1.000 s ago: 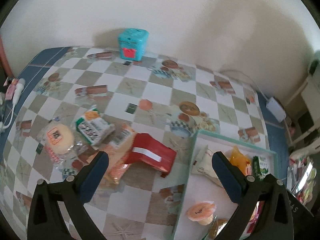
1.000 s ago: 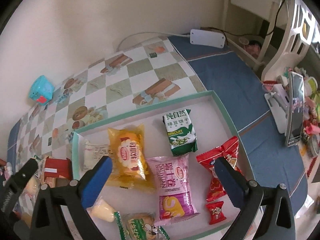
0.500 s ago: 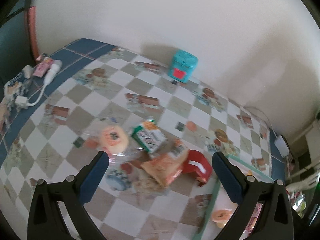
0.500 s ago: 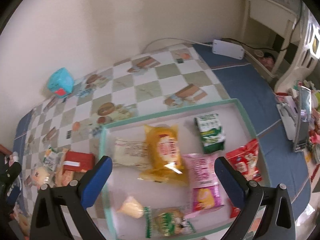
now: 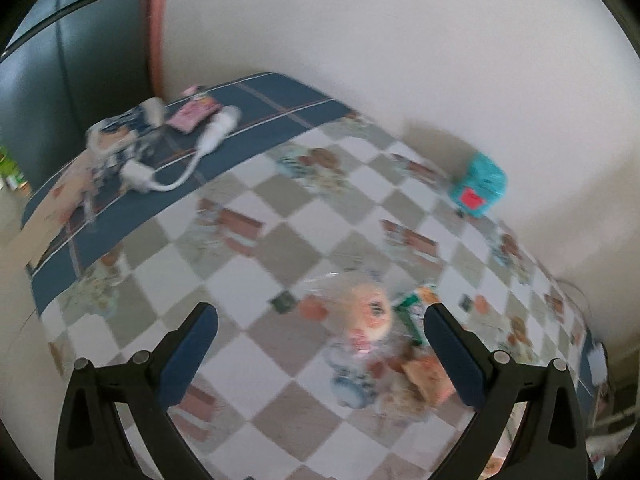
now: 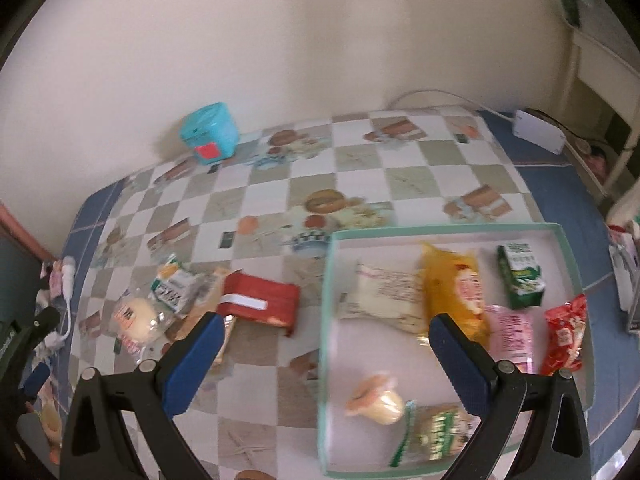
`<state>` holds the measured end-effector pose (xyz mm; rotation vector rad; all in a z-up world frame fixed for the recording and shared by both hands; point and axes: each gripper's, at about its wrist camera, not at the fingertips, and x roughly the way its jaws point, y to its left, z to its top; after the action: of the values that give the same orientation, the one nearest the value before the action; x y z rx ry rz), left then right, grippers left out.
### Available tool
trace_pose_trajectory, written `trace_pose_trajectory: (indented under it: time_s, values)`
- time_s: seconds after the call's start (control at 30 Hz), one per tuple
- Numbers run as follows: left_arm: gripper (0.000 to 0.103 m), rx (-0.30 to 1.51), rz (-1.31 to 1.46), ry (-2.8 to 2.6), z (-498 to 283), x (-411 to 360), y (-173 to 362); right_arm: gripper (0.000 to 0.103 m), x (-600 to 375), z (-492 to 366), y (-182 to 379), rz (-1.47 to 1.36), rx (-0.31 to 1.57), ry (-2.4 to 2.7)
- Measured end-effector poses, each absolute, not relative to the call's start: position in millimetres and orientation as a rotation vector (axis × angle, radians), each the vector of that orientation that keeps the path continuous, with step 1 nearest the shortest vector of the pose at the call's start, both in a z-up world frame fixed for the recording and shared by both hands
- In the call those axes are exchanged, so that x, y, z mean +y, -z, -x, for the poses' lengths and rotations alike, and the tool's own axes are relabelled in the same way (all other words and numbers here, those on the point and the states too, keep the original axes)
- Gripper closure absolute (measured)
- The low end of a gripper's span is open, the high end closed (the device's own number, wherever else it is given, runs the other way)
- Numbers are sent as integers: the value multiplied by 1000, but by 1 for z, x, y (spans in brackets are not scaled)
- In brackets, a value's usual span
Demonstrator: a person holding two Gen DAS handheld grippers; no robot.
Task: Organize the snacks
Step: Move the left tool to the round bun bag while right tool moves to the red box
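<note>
A teal-rimmed white tray [image 6: 448,230] holds several packets: a white one [image 6: 384,294], a yellow one [image 6: 458,290], a green carton [image 6: 520,274], a pink one [image 6: 514,338] and a red one [image 6: 564,334]. Left of the tray, loose on the checked cloth, lie a red box [image 6: 260,300], a round bun in clear wrap [image 6: 136,314] [image 5: 368,314] and a green-and-white packet [image 6: 174,284]. My right gripper [image 6: 320,334] hangs open above the tray's left edge, holding nothing. My left gripper [image 5: 320,320] is open and empty above the bun; that view is blurred.
A teal box [image 6: 210,134] [image 5: 478,190] stands by the wall at the back. White cables and a charger [image 5: 176,160] lie on the blue border at the far left. A white power brick [image 6: 540,136] sits at the back right; furniture [image 6: 600,52] stands beyond the table's right edge.
Both grippers have swung left and pulled back. The left view now shows the table's far-left corner, and the tray has left its sight. The right view shows the loose snacks beside the tray.
</note>
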<state>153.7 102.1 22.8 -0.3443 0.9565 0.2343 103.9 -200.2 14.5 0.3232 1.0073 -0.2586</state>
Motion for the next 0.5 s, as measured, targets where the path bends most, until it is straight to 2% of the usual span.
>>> trace_pose_trajectory:
  time_s: [0.5]
  values:
    - [0,1165,381,-317,-169,134,30,0,-146,-135,23,-224,1130,167]
